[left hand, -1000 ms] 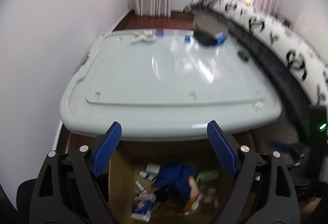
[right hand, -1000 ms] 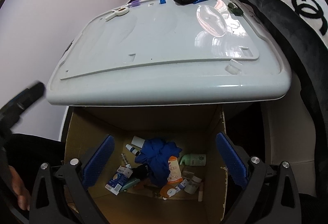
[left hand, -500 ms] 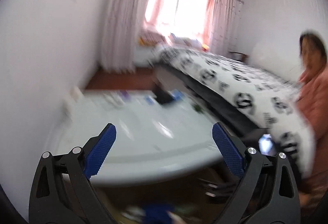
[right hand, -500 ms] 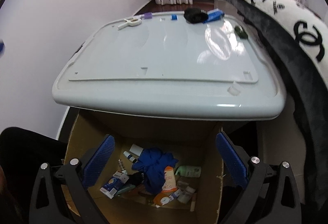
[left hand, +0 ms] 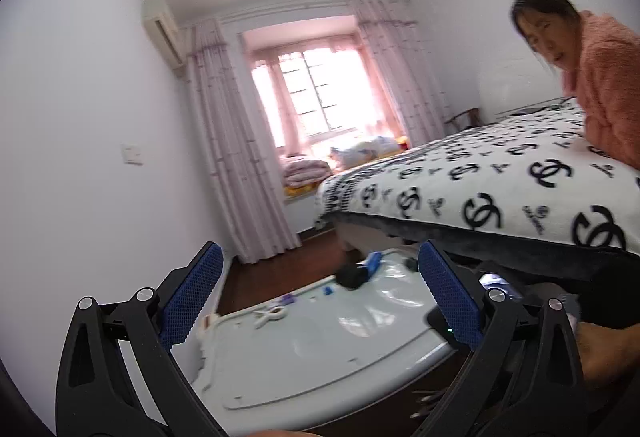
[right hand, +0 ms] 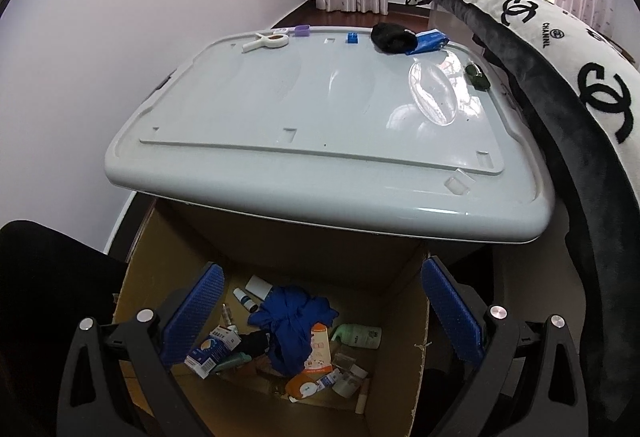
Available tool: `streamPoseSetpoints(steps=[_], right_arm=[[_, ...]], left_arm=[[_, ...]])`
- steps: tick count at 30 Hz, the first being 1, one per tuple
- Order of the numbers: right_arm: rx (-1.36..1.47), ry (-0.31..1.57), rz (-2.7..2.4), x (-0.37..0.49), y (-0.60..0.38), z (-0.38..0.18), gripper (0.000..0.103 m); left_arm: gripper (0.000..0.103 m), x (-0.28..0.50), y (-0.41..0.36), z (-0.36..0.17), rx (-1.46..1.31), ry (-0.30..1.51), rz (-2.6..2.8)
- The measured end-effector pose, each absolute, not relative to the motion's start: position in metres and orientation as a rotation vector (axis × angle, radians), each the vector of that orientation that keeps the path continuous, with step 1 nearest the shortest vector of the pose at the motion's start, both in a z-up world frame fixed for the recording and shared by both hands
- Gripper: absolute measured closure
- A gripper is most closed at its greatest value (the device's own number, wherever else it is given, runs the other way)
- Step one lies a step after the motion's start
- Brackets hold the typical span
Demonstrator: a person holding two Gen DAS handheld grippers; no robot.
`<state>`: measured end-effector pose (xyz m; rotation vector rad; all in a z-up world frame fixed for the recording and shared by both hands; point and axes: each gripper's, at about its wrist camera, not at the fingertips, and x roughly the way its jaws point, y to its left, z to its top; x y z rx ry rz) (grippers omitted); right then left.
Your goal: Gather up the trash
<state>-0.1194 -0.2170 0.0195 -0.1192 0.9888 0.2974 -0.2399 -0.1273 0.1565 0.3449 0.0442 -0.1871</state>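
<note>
A cardboard box (right hand: 134,277) on the floor holds the collected trash: a blue cloth (right hand: 292,325), a green bottle (right hand: 358,335), an orange packet (right hand: 318,353) and small cartons. My right gripper (right hand: 322,269) hangs open over it, holding nothing. On the grey storage lid (right hand: 320,125) behind lie a white clip (right hand: 266,40), a purple piece (right hand: 302,30), a blue brick (right hand: 352,37), a black cloth (right hand: 390,36), a blue packet (right hand: 430,41) and a clear dish (right hand: 434,93). My left gripper (left hand: 320,253) points level across the lid (left hand: 320,349), jaws opening, nothing between them.
A bed with a black-and-white blanket (right hand: 560,57) runs along the right of the lid and overhangs it. A person in a pink robe (left hand: 608,85) leans on the bed (left hand: 500,189). A white wall stands close on the left. A small dark green item (right hand: 478,79) lies by the lid's right edge.
The left wrist view has swung up from the box and lid to look level across the room, and its jaws have widened. The right gripper has barely moved over the box.
</note>
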Motion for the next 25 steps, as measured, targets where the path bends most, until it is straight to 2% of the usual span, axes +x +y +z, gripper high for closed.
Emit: streamPoseSetpoints(steps=[19, 21, 25], right_arm=[[-0.192, 0.993, 0.299, -0.119, -0.204, 0.013, 0.005], [-0.189, 0.995, 0.297, -0.119, -0.204, 0.013, 0.005], [-0.169, 1.004, 0.290, -0.117, -0.209, 0.012, 0.005]], left_arm=[[0.007, -0.219, -0.124, 0.136, 0.274, 0.154, -0.235], [0.007, -0.208, -0.126, 0.133, 0.279, 0.203, -0.207], [0.007, -0.160, -0.121, 0.124, 0.223, 0.418, -0.180]])
